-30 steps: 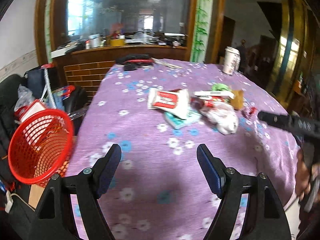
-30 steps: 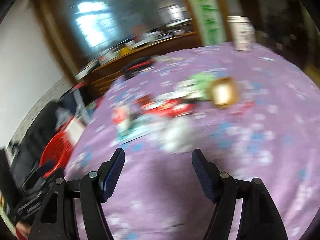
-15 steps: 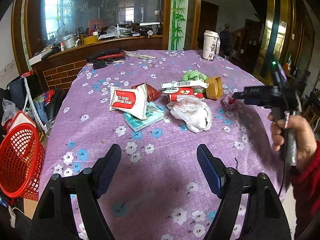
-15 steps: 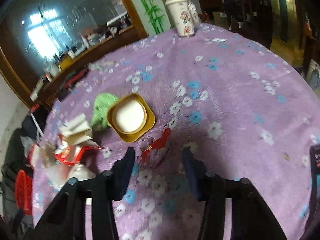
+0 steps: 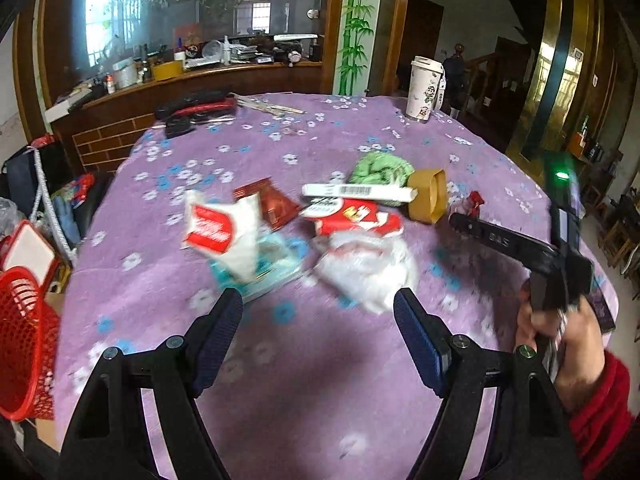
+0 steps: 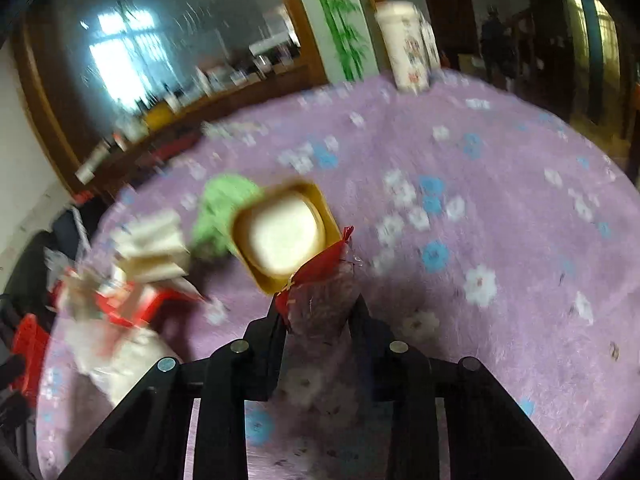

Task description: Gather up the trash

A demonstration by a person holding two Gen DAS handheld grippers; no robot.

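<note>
Right tongs (image 6: 320,312) pinch the red wrapper (image 6: 320,276); left tongs (image 5: 318,320) gape.

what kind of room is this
Probably the dining area of a lived-in home: a round table under a purple flowered cloth, a cluttered wooden counter behind it, and a travel cup left standing.

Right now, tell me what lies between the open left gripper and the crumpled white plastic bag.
Nothing visible. The left gripper is open just short of the white plastic bag, with only bare purple tablecloth between. The teal packet lies to its left.
</note>
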